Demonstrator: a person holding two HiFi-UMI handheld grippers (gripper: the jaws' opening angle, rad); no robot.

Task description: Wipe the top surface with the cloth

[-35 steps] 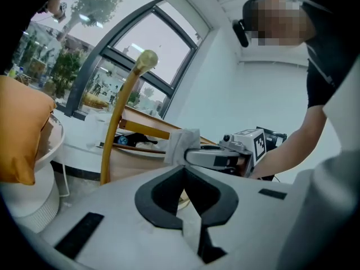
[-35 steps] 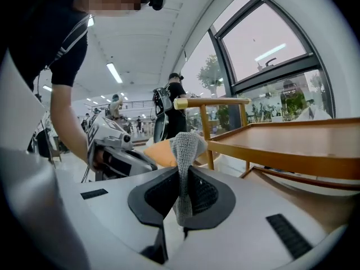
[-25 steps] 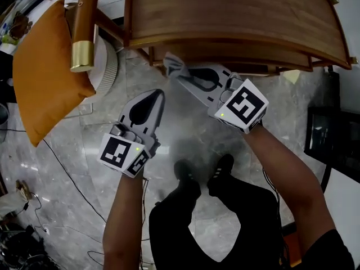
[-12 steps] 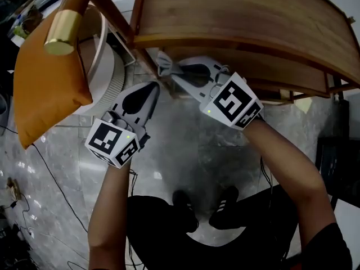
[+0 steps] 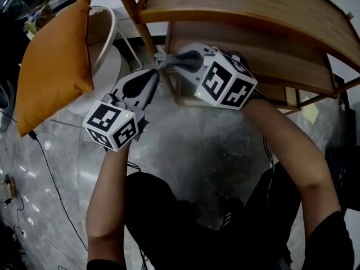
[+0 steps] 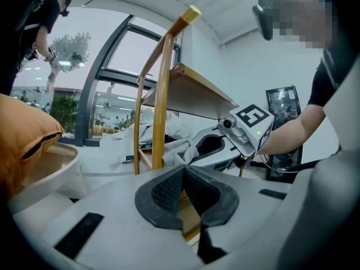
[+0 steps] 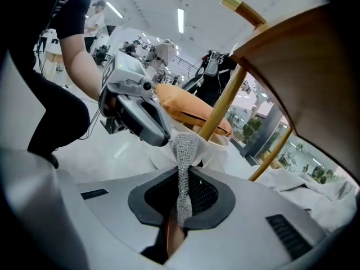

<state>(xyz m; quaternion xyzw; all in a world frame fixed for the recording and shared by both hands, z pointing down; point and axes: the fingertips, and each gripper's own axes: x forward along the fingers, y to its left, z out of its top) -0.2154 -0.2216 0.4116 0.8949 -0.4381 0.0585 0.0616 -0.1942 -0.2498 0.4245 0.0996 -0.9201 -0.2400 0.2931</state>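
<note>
Under the wooden top (image 5: 253, 7), my right gripper (image 7: 183, 176) pinches the cloth (image 7: 184, 148), only a tuft showing; my left gripper (image 6: 181, 173), closed empty, hangs beside that top over marble floor (image 5: 191, 145).

Bright, even indoor light, with strong fisheye bending toward the edges.
Tall glass windows (image 6: 107, 77) wash out white behind the left claw (image 6: 183, 172), and long ceiling strip lights (image 7: 181, 20) glow overhead. The polished grey stone floor (image 5: 185, 134) shows pale glare streaks and a soft dark shadow near the person. The grey woven cloth (image 7: 184, 145) in the right claw (image 7: 181, 190) looks crisp, while both claws' near shells are blurred and the picture corners darken.
</note>
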